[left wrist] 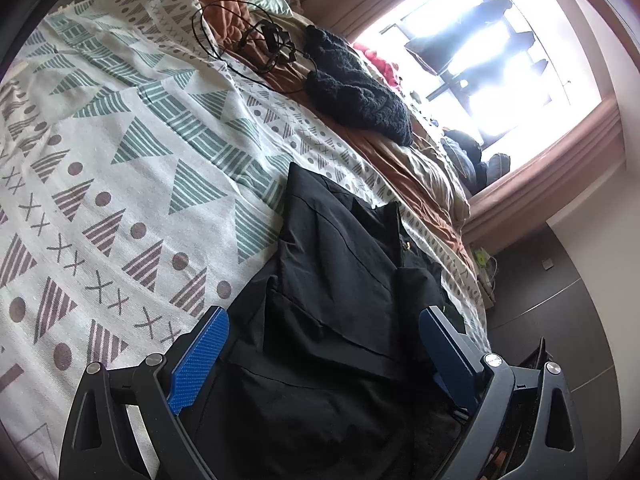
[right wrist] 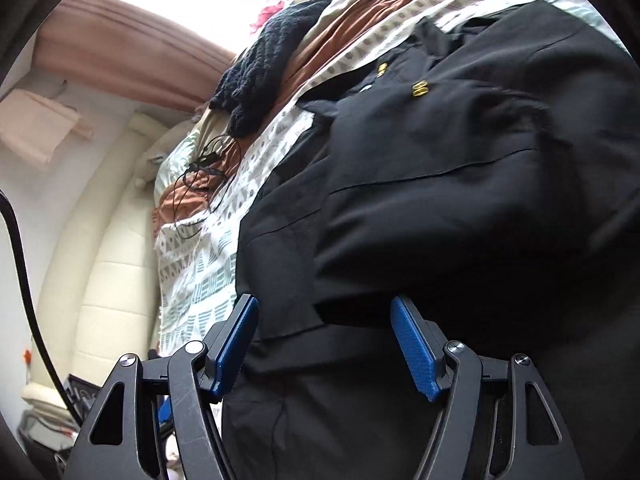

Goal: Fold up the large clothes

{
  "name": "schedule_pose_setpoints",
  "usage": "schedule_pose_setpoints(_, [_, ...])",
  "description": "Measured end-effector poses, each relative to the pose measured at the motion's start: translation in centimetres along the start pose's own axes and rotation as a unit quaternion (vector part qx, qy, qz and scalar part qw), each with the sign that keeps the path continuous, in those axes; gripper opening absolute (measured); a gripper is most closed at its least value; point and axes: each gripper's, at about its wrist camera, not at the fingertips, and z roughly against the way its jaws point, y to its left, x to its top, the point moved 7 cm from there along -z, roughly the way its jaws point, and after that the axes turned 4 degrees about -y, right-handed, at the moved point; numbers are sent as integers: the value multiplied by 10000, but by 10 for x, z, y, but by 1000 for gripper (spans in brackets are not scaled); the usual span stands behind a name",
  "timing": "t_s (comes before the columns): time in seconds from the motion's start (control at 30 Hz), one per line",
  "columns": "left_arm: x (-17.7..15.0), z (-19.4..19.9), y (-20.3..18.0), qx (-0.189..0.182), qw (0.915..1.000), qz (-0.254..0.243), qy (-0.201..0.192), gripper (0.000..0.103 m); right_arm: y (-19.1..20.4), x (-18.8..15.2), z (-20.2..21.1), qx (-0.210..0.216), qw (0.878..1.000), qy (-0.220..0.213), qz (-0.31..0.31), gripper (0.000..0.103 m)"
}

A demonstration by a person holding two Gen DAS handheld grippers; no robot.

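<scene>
Below, both claws, left (left wrist: 324,344) and right (right wrist: 324,344), gape over black garment (left wrist: 340,280), hem cropped.

Patterned bedspread (left wrist: 120,128), black cable (left wrist: 256,40), knit (left wrist: 356,92)

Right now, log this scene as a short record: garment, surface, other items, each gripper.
garment: black jacket, partly folded, lying near the bed's edge, gold buttons showing
surface: patterned bedspread with triangles, dots and crosses
other items: dark knitted piece and tangled black cable farther up the bed; bright window with pink curtain
left gripper: open, jaws wide over the jacket, nothing pinched
right gripper: open, jaws apart at the jacket's near edge, pads not pressing the cloth
</scene>
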Motion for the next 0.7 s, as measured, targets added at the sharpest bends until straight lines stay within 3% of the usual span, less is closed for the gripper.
schedule_pose_setpoints(0.23, [2, 3, 3, 33, 10000, 35, -35, 96, -51, 33, 39, -440, 9947, -798, -471, 69])
schedule_pose_setpoints(0.37, [1, 0, 3, 47, 10000, 36, 13, 96, -80, 37, 21, -980, 9913, -738, -472, 69])
schedule_pose_setpoints(0.5, [2, 0, 4, 48, 10000, 64, -4, 96, -89, 39, 7, -1014, 9921, -635, -384, 69])
schedule_pose_setpoints(0.53, [2, 0, 4, 52, 10000, 58, 4, 96, -88, 39, 6, -1059, 9918, -652, -307, 67])
schedule_pose_setpoints(0.57, [2, 0, 4, 52, 10000, 53, 12, 96, -88, 39, 4, -1067, 9919, -637, -254, 54])
schedule_pose_setpoints(0.6, [2, 0, 3, 49, 10000, 48, 18, 96, -85, 38, 2, -1039, 9926, -584, -217, 32])
schedule_pose_setpoints(0.7, [1, 1, 1, 42, 10000, 27, 16, 96, -66, 38, 8, -738, 9947, -704, 97, 27])
